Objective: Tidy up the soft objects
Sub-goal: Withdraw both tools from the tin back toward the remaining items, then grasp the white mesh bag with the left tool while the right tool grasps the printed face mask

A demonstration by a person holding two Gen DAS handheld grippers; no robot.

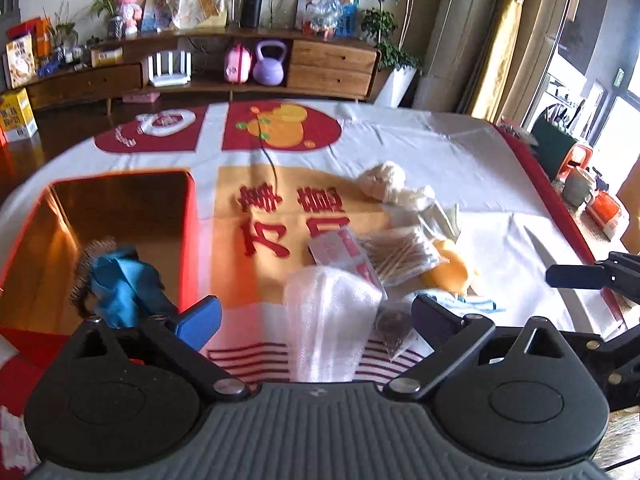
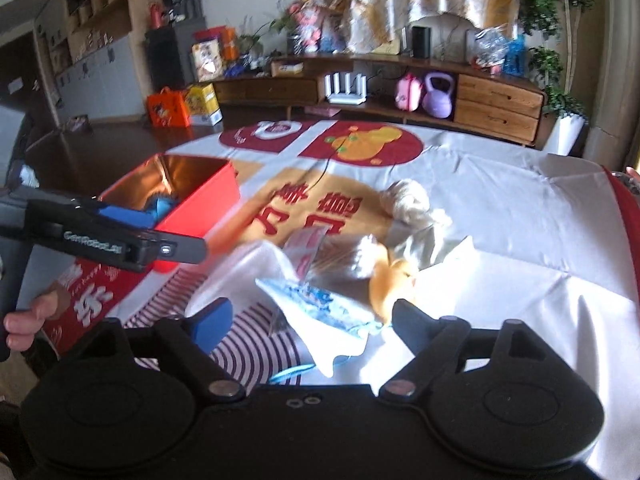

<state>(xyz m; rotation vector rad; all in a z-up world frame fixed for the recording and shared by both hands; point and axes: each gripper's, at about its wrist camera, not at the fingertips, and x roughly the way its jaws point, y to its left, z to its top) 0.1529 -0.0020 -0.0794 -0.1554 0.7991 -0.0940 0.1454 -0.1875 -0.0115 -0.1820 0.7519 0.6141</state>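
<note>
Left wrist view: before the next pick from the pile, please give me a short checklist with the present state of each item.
1. Left hand-held gripper open: ok, fingers spread wide.
2. Nothing pinched in it: ok; the white towel lies between the fingers, unpressed.
3. Red box open at the top: ok.
4. Room left in the box: ok; only a blue cloth and a round brown thing show inside.
5. Right hand-held gripper free: ok, open over the blue-printed packet.
6. Towel free of its neighbours: cannot tell.
</note>
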